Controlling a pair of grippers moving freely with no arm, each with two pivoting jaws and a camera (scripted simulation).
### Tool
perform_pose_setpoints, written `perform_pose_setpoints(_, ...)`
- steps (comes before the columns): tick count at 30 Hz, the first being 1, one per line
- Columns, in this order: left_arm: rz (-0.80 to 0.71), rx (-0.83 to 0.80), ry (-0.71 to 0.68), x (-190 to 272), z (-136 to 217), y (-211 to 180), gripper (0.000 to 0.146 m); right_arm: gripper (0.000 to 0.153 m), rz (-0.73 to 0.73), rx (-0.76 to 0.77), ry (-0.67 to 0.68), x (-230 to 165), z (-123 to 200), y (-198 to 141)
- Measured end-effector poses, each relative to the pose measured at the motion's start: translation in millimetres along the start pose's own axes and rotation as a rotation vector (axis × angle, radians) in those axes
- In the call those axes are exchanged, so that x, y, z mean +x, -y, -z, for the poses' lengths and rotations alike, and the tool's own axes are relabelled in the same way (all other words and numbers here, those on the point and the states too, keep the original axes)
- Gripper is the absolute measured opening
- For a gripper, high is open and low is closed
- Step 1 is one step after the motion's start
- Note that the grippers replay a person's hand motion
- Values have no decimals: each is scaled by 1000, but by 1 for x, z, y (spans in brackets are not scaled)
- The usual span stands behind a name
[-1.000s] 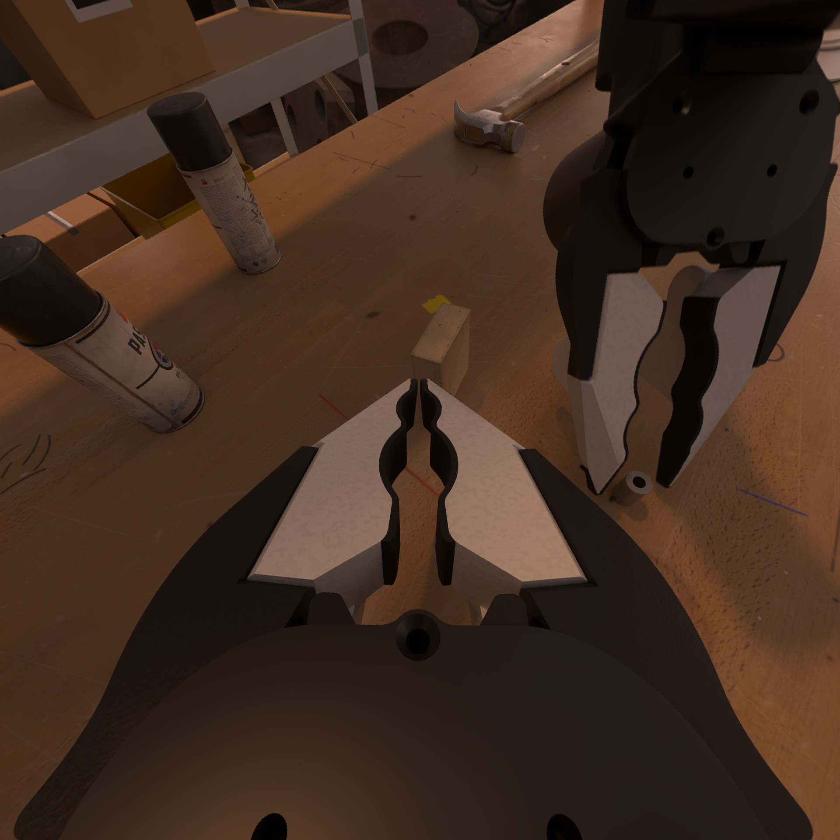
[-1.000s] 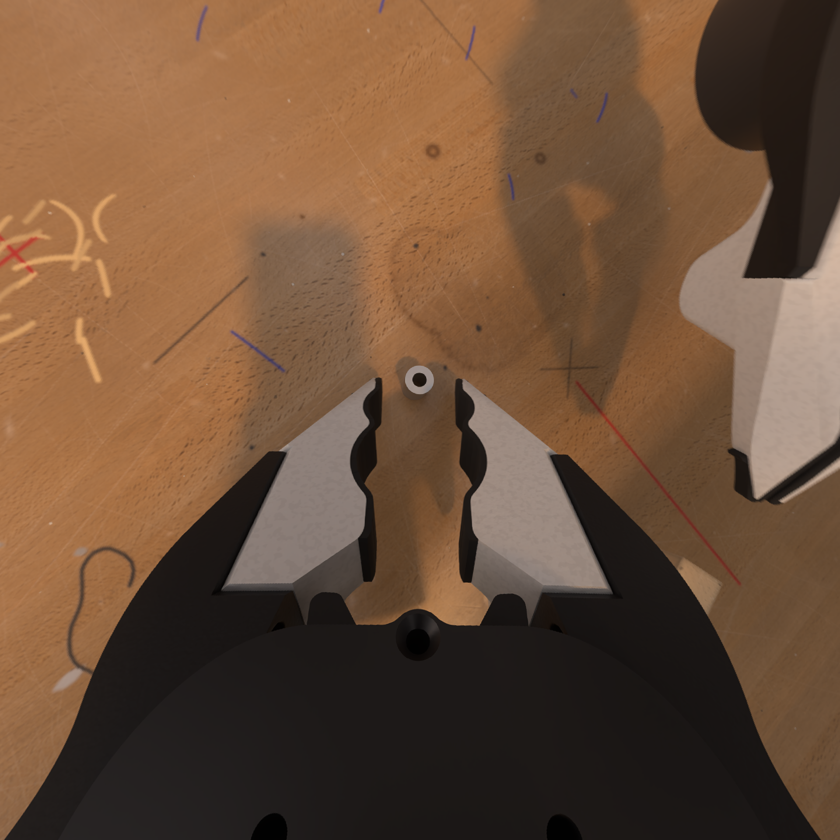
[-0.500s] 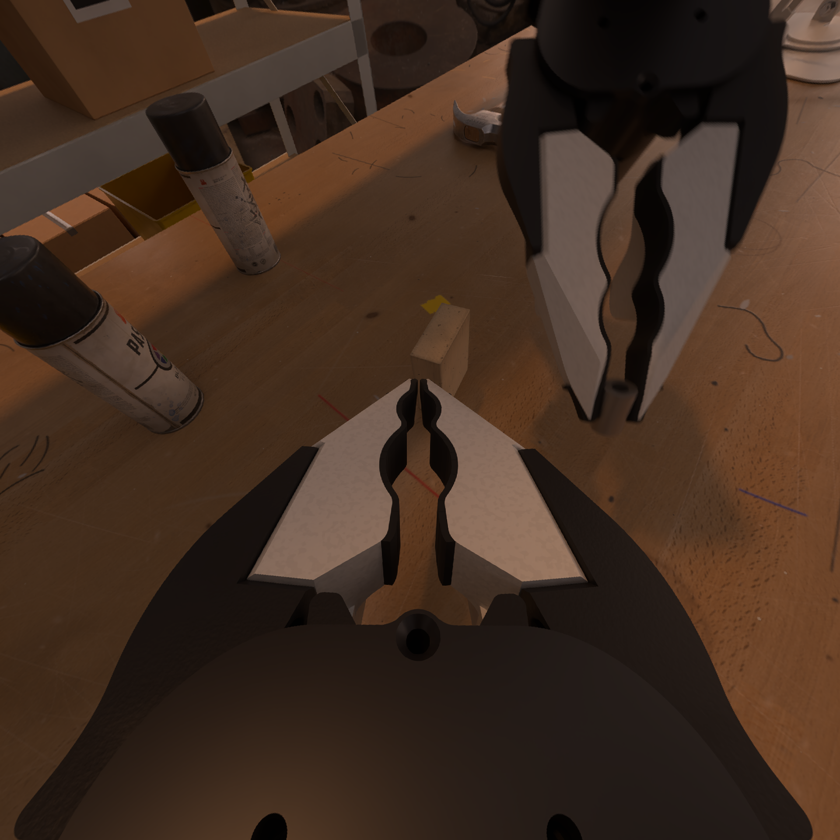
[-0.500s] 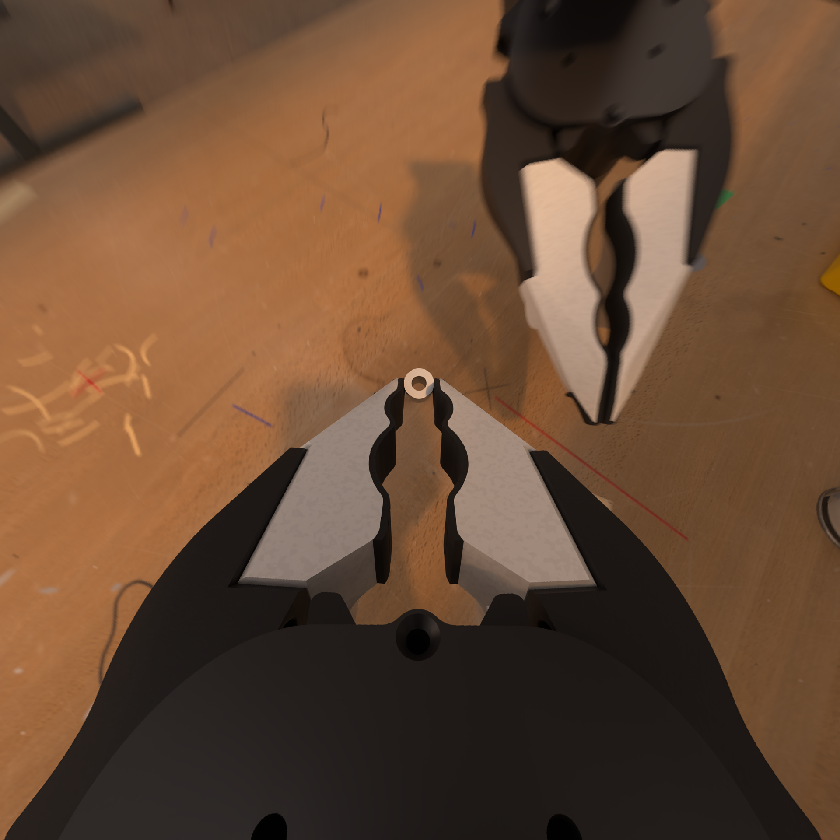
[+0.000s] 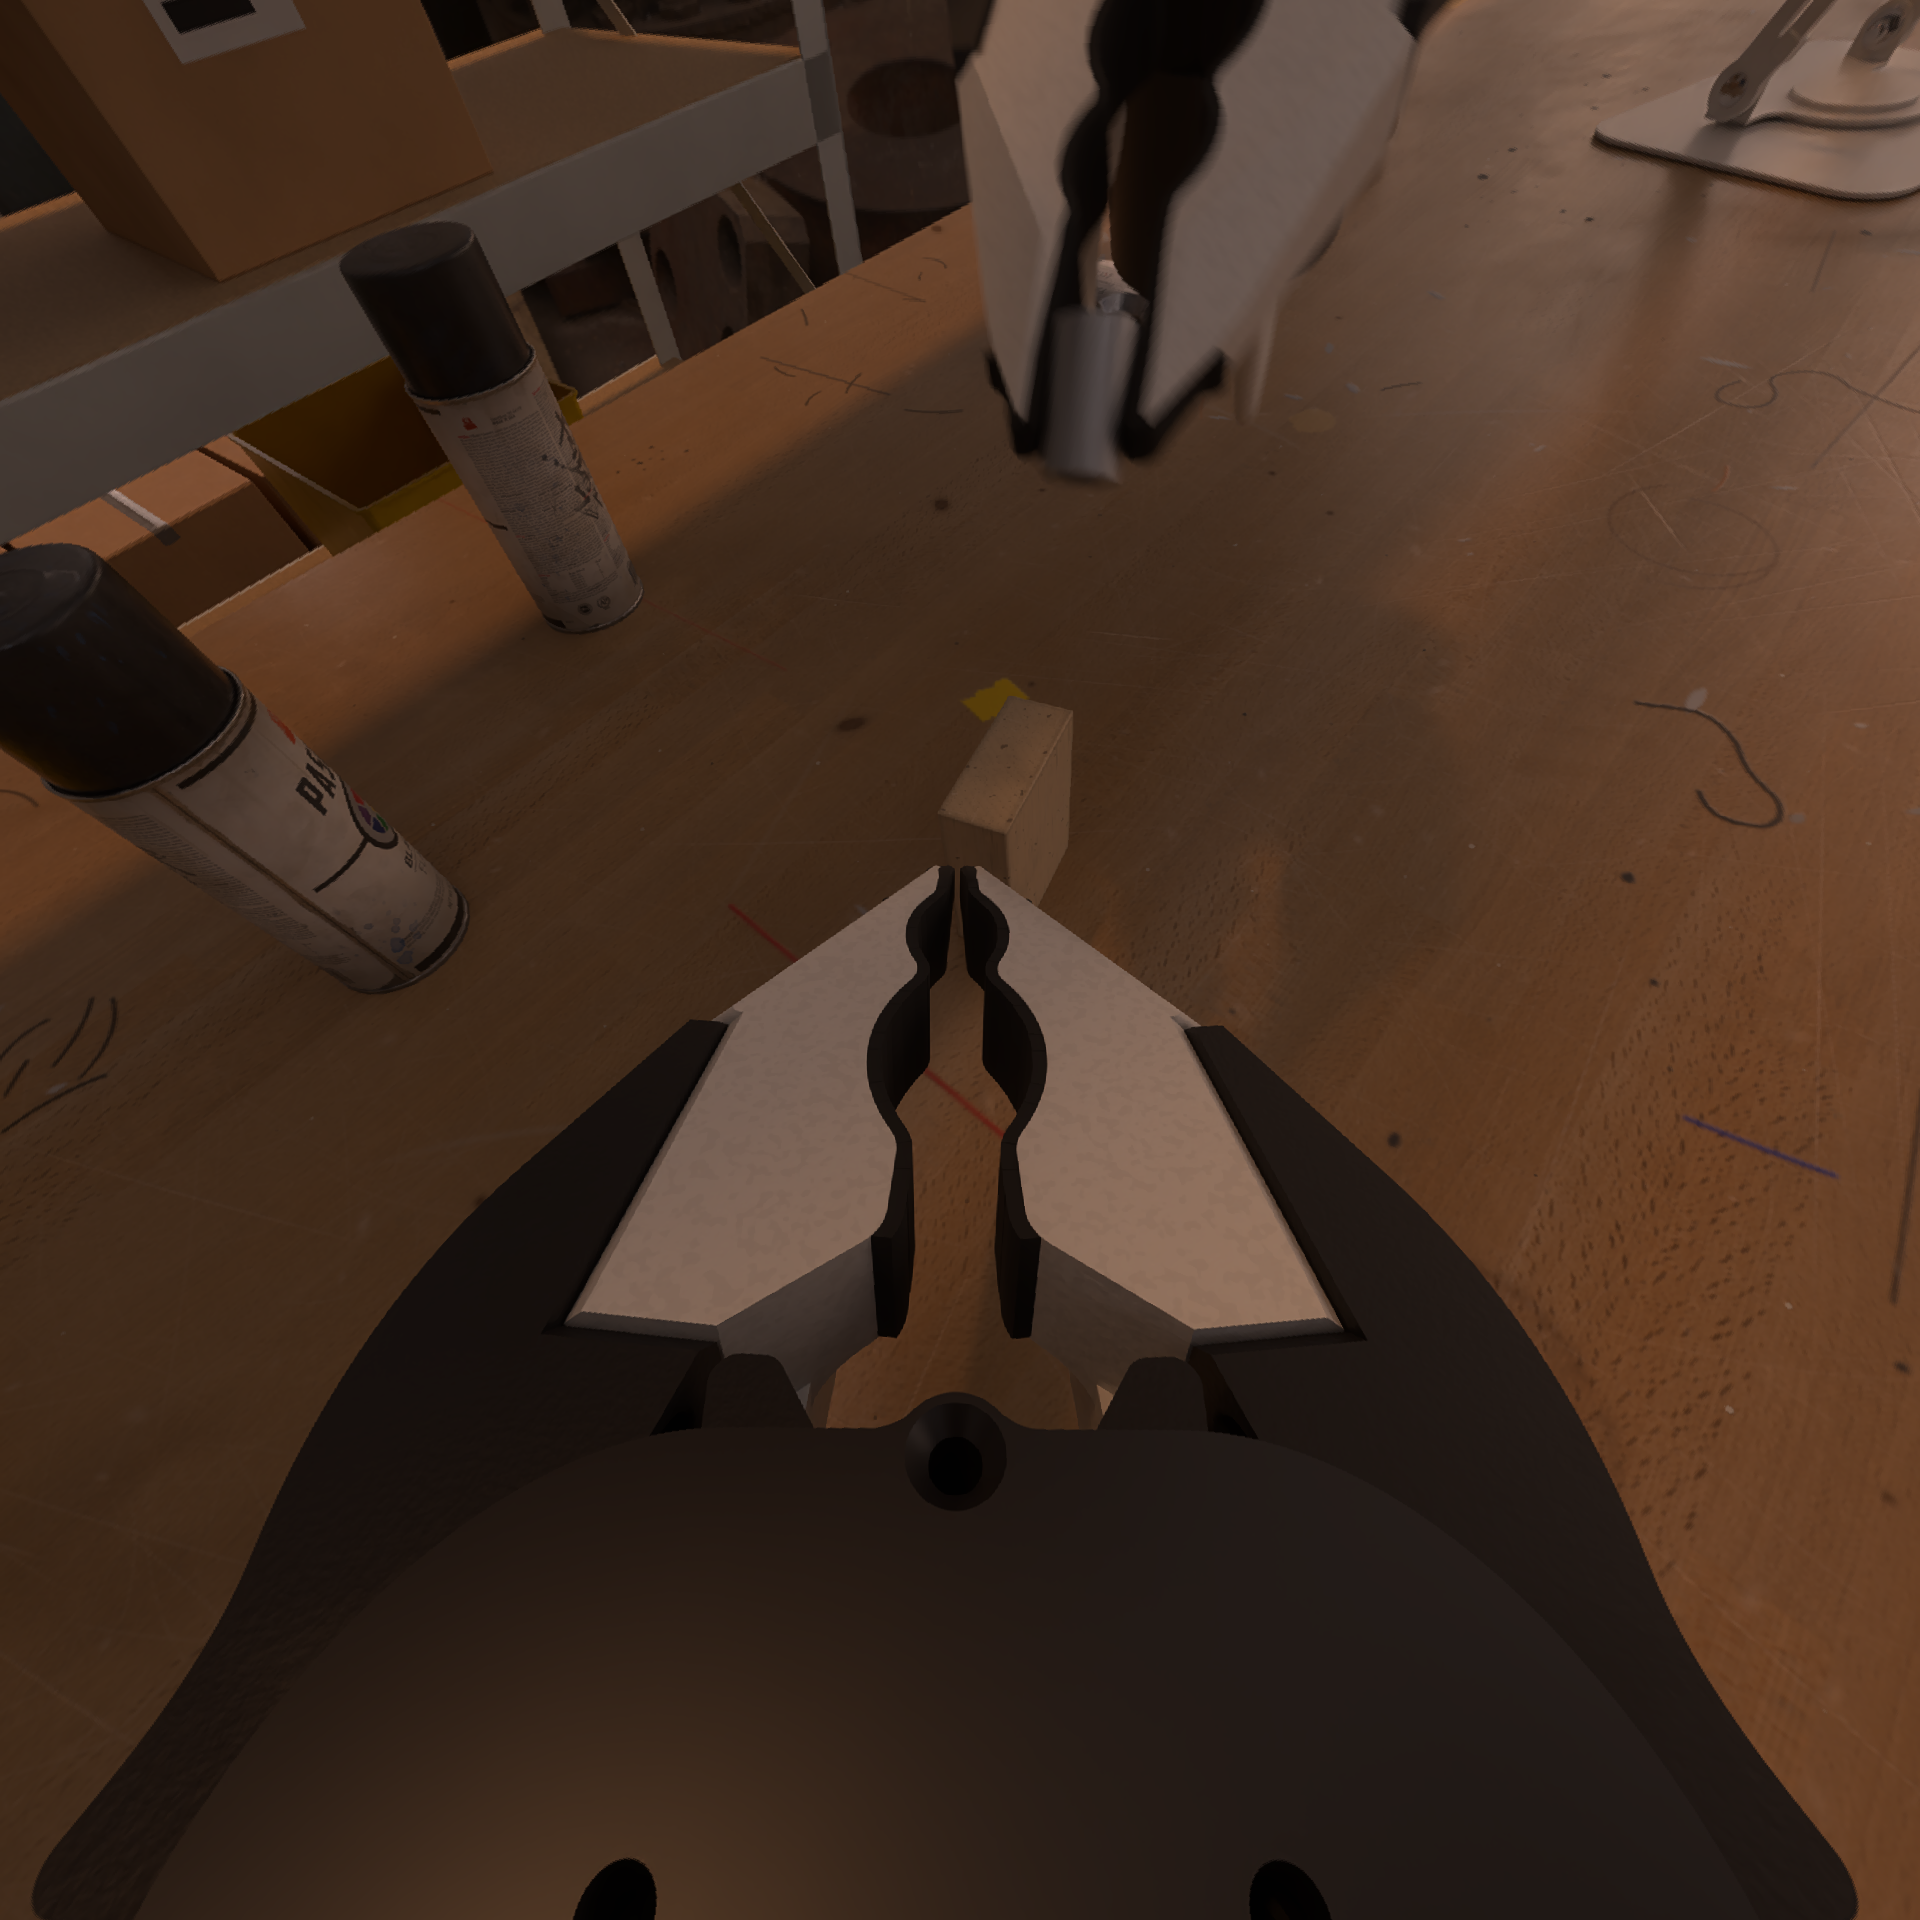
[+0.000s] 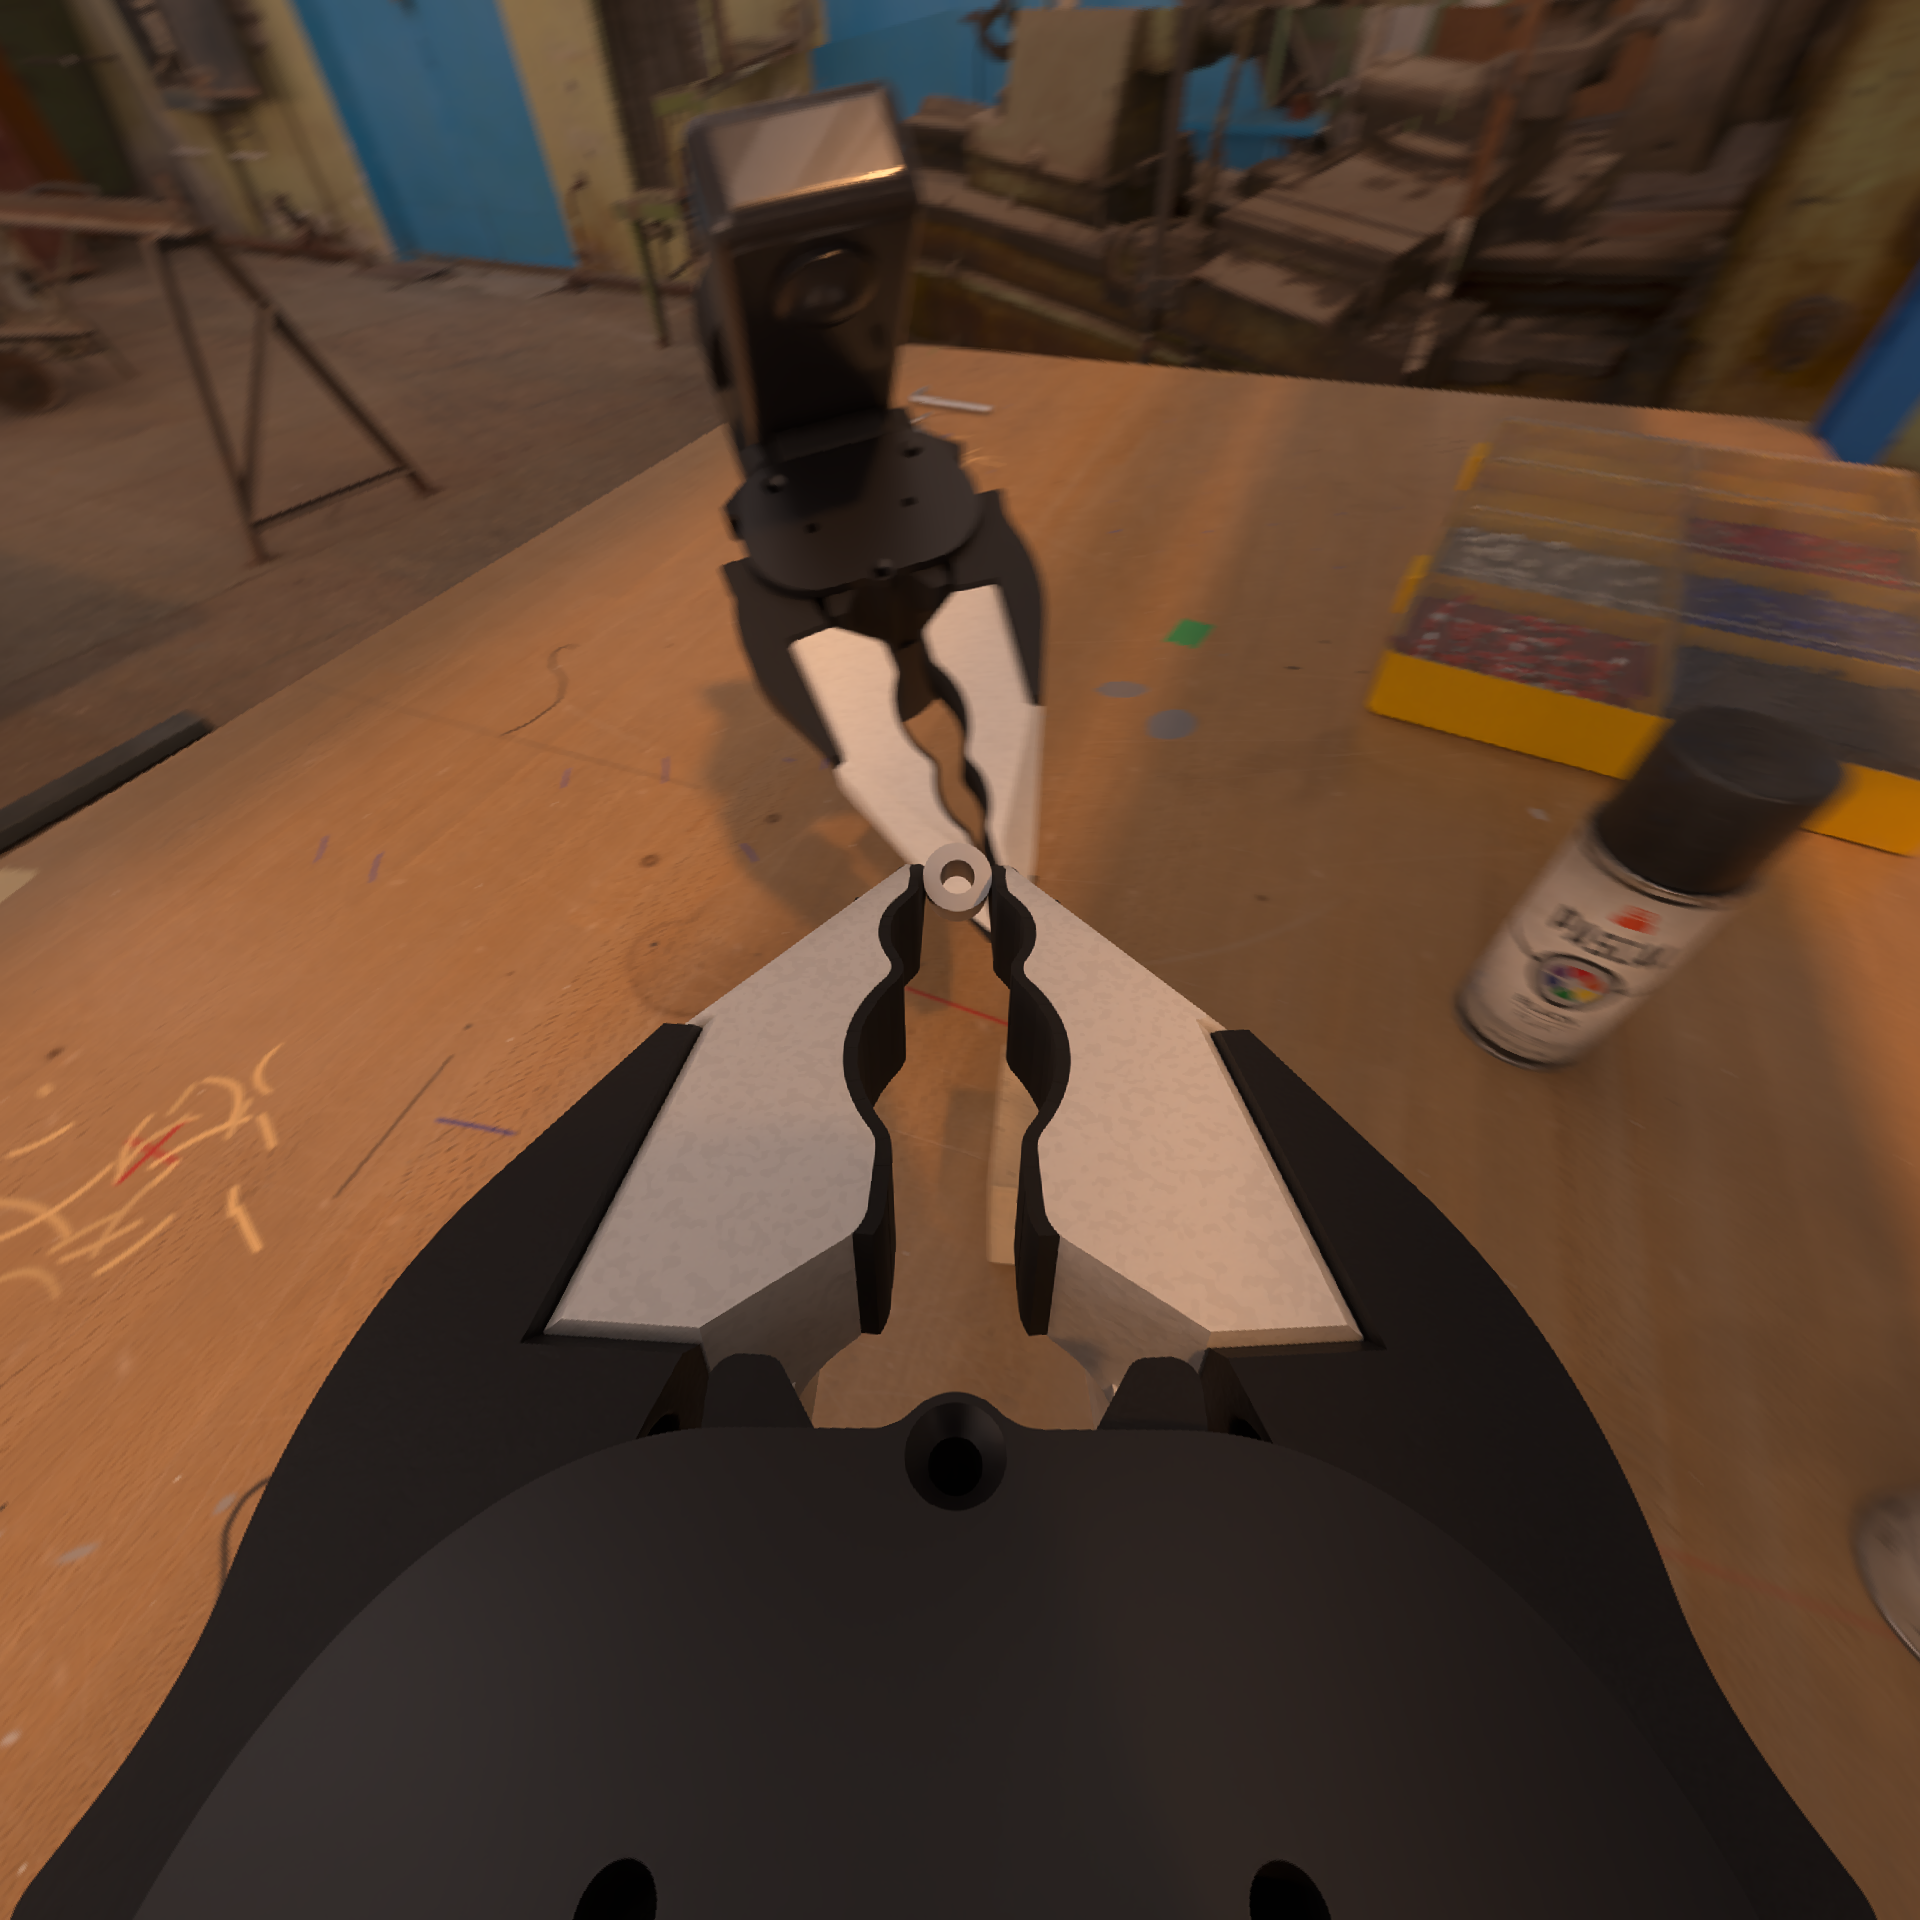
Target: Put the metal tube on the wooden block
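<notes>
The metal tube (image 6: 958, 878) is pinched between the fingertips of the right tool (image 6: 956, 894), its open end facing the right wrist camera. From the left wrist view the tube (image 5: 1081, 390) hangs upright in the air, well above the desk (image 5: 1351, 831), with its lower part sticking out below the tips of the right tool (image 5: 1081, 416). The wooden block (image 5: 1013, 795) stands on the desk, apart from the tube and just beyond the tips of the left tool (image 5: 956, 883), with a yellow scrap (image 5: 994, 694) behind it. The left tool's fingers are pressed together with nothing between them; in the right wrist view this tool (image 6: 982, 842) points down toward the desk just behind the tube. Two spray cans (image 5: 499, 436) (image 5: 223, 774) stand to the left of the block, near a shelf (image 5: 312, 312) with a cardboard box (image 5: 239, 114). A yellow parts tray (image 6: 1652, 623) sits farther off
</notes>
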State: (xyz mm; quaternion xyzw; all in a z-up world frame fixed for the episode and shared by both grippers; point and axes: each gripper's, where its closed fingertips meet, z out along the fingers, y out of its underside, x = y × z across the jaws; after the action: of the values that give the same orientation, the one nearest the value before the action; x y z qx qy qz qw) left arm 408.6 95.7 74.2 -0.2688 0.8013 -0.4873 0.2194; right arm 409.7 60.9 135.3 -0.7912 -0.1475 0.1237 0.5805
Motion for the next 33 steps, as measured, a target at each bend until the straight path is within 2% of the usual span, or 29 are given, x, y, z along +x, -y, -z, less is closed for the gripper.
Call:
perform_pose_setpoints(3,3,-2,1,0,0,-1,1,12,-48,18,-96,23,17,0)
perform_pose_setpoints(6,4,-2,1,0,0,-1,1,12,-72,-34,-146,36,26,-10)
perform_pose_setpoints(12,3,-4,-1,0,0,-2,1,12,-78,-120,-116,32,17,-26)
perform_pose_setpoints(20,2,-3,-4,0,-1,-1,0,12,-56,-143,-47,18,8,-30)
perform_pose_setpoints(25,3,-3,-2,0,0,-2,1,12,-62,-211,-54,20,10,-41)
perform_pose_setpoints(30,3,-5,-2,0,0,-2,1,12,-45,-355,-105,28,9,-67)
perform_pose_setpoints(33,2,-4,-1,0,0,-2,1,12,-33,-374,-115,28,7,-70)
